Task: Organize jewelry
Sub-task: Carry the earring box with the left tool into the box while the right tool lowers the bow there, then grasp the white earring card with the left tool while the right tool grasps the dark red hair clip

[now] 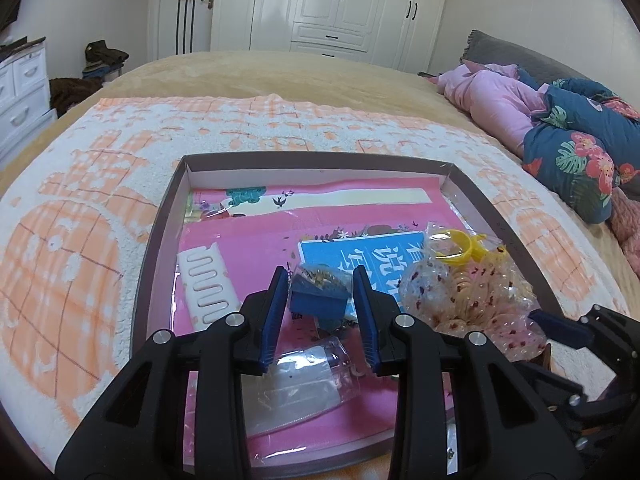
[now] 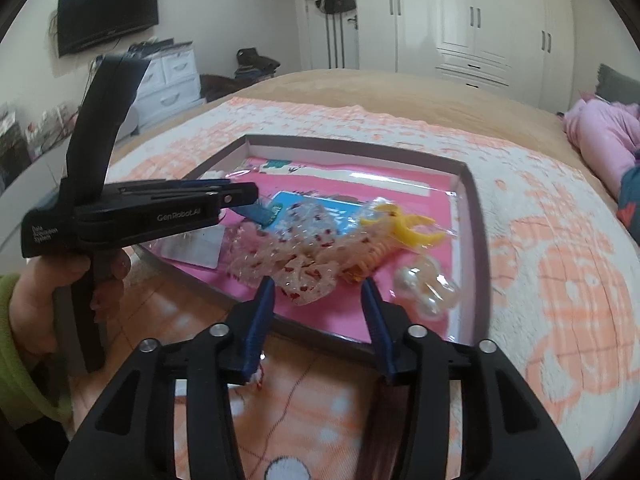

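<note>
On the bed, a shallow tray (image 1: 160, 216) with a pink lining rests on an orange-and-white towel (image 1: 72, 216) and carries the jewelry. The left gripper (image 1: 320, 300) hovers low over the near half of the tray, jaws parted a moderate way and flanking a small blue box (image 1: 318, 300) with something gold on top; no pad appears to touch the box, so it holds nothing. The right gripper (image 2: 318, 300) hangs just outside the tray's near edge, jaws apart and empty, aimed at a crinkly clear bag with red specks (image 2: 304, 256).

The risks look like these. If the left gripper closes off-centre, the small box may tip or skid on the slick lining and spill its contents. The speckled bag is loose and slippery, so a pinch on its film alone could slide off or drag the yellow hair claw (image 2: 404, 226) lying against it. The two grippers are close together over the near half of the tray and could collide. The tray sits on soft bedding, so a hard push may tilt it.

Counted: one tray, one blue box, one speckled bag, one yellow claw, one white comb-like clip (image 1: 206, 280) by the left edge, one flat clear pouch (image 1: 308, 376) near the front, and one clear packet of pearly beads (image 2: 426, 292) by the near right corner.
</note>
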A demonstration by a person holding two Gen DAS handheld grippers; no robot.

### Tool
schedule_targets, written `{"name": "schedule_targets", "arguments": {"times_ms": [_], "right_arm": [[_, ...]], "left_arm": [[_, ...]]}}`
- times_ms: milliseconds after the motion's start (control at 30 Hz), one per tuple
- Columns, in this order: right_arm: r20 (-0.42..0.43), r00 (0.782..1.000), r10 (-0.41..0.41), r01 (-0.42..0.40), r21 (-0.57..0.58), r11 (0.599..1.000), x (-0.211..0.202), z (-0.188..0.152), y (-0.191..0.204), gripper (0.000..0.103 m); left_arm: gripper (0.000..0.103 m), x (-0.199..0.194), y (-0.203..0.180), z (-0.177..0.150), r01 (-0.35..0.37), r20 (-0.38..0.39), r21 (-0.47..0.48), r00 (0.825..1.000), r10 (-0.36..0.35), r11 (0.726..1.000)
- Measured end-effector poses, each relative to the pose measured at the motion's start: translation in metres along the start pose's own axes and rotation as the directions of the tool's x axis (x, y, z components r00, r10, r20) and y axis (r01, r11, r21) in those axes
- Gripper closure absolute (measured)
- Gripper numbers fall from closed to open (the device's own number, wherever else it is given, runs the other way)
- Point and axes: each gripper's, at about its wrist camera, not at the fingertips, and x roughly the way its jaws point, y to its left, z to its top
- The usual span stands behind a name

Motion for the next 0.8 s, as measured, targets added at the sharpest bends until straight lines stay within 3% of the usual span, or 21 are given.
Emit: {"name": "schedule_targets", "arguments": {"times_ms": [233,533,800], "right_arm": [[0.033,0.999,-0.036,0.033,0.084,0.996,-0.025,-0.009,-0.015,0.049],[0.081,0.993,-0.09,0.082,0.107,0.991,-0.05,-0.016,-0.021,0.04],[0.078,0.991,-0.109,0.099,0.122,0.988,-0.066,-0.034,-0.021,0.038]], "left_arm": [[0.061,-0.014,-0.001,-0.004,-0.004,0.015,-0.007,1.0,0.004,1.0],[0.042,-0.047,-0.008,-0.013,-0.002,0.065,0.009,0.998,0.001,1.0],[0.032,-0.077,-0.022,-0.023,0.002,0.11,0.044,0.994,-0.006,0.999]]}}
